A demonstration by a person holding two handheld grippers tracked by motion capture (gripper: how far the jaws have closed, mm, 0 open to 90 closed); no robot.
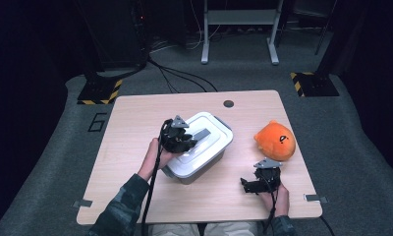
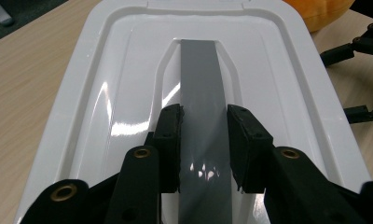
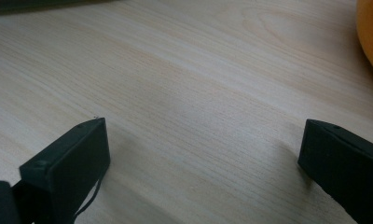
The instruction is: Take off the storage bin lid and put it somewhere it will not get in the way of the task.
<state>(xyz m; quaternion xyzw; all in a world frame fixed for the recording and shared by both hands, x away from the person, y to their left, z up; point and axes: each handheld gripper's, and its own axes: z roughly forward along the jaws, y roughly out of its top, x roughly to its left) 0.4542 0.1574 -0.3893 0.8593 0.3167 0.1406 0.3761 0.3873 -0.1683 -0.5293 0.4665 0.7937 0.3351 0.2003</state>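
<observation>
Gripping the grey handle (image 2: 204, 107) of the white box lid (image 2: 105, 93) with my left tongs (image 2: 204, 147); my right tongs (image 3: 201, 154) gape wide over the counter (image 3: 175, 70) near its front edge.

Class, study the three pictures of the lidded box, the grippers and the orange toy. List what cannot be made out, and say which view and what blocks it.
- Inside of the box: high view, the white lid covers it.
- Near end of the grey handle: left gripper view, cut off at the bottom edge between the left gripper jaws.
- Orange toy: right gripper view, cut off by the right edge.
- Right gripper: its body lies below the frame.
</observation>
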